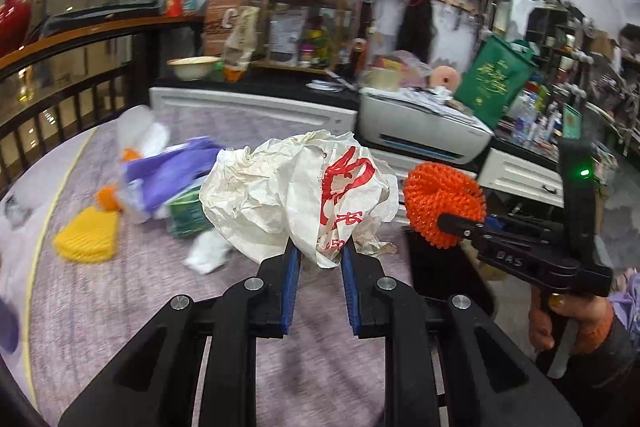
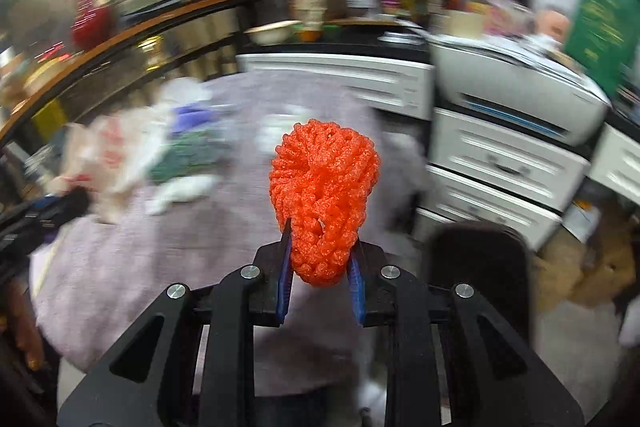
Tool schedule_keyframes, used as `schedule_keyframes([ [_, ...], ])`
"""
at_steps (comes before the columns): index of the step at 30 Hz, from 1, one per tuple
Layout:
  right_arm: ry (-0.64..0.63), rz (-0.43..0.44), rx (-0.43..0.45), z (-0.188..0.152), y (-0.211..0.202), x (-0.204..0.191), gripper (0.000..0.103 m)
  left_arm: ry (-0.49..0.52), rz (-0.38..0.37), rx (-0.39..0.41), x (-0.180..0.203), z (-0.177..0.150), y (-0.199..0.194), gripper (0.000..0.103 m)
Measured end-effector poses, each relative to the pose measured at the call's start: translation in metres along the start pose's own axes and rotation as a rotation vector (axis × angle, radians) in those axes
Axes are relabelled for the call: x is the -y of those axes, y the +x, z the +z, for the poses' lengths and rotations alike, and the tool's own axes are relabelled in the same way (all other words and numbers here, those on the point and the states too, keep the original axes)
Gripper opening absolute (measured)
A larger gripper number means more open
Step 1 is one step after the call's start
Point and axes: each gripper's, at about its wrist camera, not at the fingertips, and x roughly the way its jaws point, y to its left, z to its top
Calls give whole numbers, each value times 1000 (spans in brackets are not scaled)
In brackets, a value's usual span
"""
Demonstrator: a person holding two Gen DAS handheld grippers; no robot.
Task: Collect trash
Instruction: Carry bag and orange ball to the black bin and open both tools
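My left gripper (image 1: 318,257) is shut on a crumpled white paper bag with red print (image 1: 296,191) and holds it above the purple tablecloth (image 1: 200,307). My right gripper (image 2: 322,263) is shut on an orange foam net (image 2: 324,199), also lifted; it also shows in the left wrist view (image 1: 442,203), right of the bag. More trash lies on the cloth behind: a yellow foam net (image 1: 88,235), a purple wrapper (image 1: 168,171), a green packet (image 1: 186,213) and a white tissue (image 1: 208,253).
A white printer (image 1: 424,131) and white drawers (image 2: 500,163) stand at the right of the table. A dark bin-like shape (image 2: 476,267) sits low on the right. A railing (image 1: 60,95) runs along the left. A cluttered counter with a bowl (image 1: 194,67) is behind.
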Motion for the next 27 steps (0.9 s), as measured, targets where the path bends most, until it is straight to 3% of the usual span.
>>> schedule_keyframes([
  [6,173,-168,-87,-37,16,90,24,93,-130,-18,68,5,31,20],
  [11,324,-221,-210,-79,48,151,24,169,-214,-48,125,0,60,20],
  [18,412,-256,-284,-124,76,184,24,221,-258,-140,166,-20,101,20],
  [21,420,-270,-287,-130,80,185,32,219,-267,-186,175,-28,120,20],
  [25,435,-290,-257,-135,73,187,64,240,-270,-213,183,-37,129,20],
  [27,433,-307,-246,-135,66,186,65,246,-271,-223,185,-41,132,20],
])
